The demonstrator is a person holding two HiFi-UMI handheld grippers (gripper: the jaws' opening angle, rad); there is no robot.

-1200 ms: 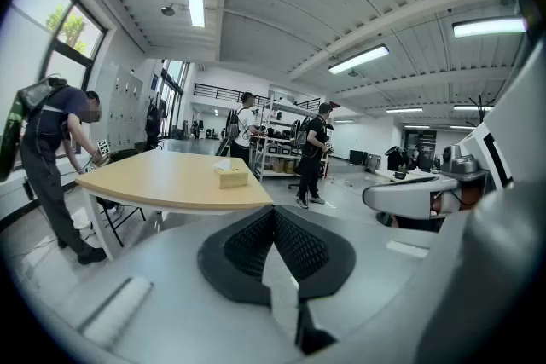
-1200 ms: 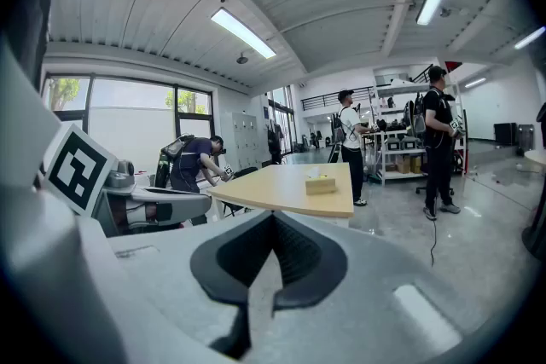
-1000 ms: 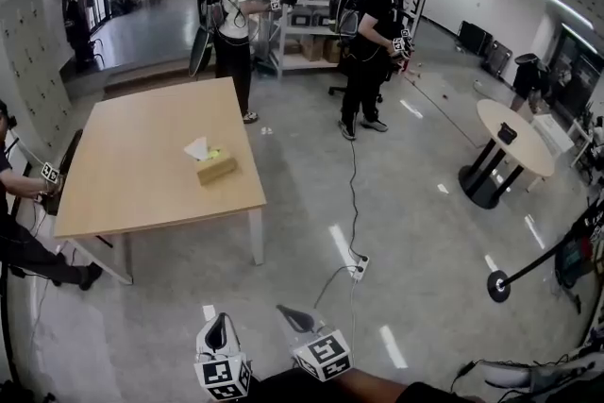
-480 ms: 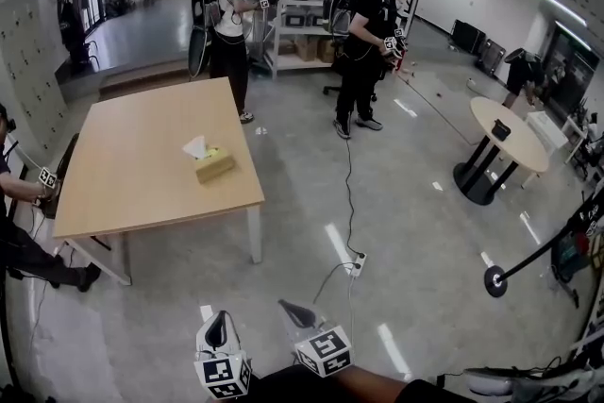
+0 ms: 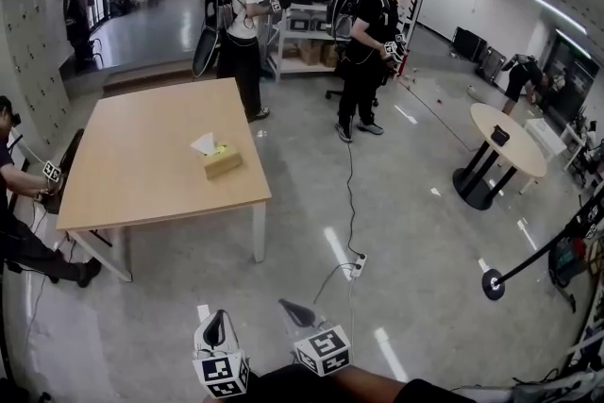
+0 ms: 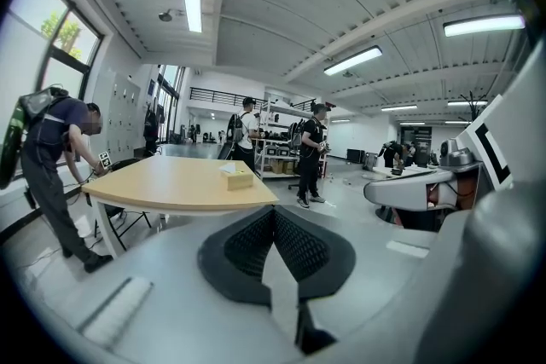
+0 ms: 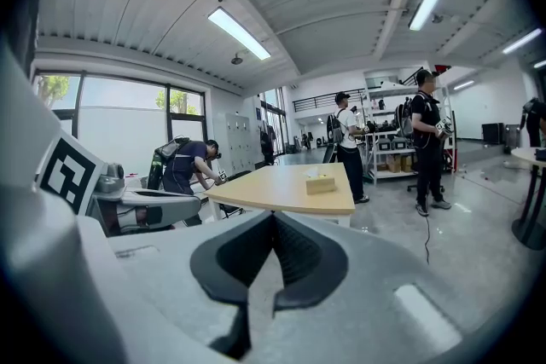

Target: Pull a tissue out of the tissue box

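Left gripper [image 5: 217,327], right gripper [image 5: 293,317]: jaws together, nothing between them. Tan cardboard tissue box [image 5: 224,164], white tissue [image 5: 204,144] protruding: on light wooden table [image 5: 142,193], well ahead of both grippers.

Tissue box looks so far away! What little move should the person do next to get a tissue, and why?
Probably step toward the table first. The tissue box, with a tissue sticking up, sits on it, well across the floor from the left gripper and right gripper. Both have fingers shut on nothing, so neither can reach it yet.
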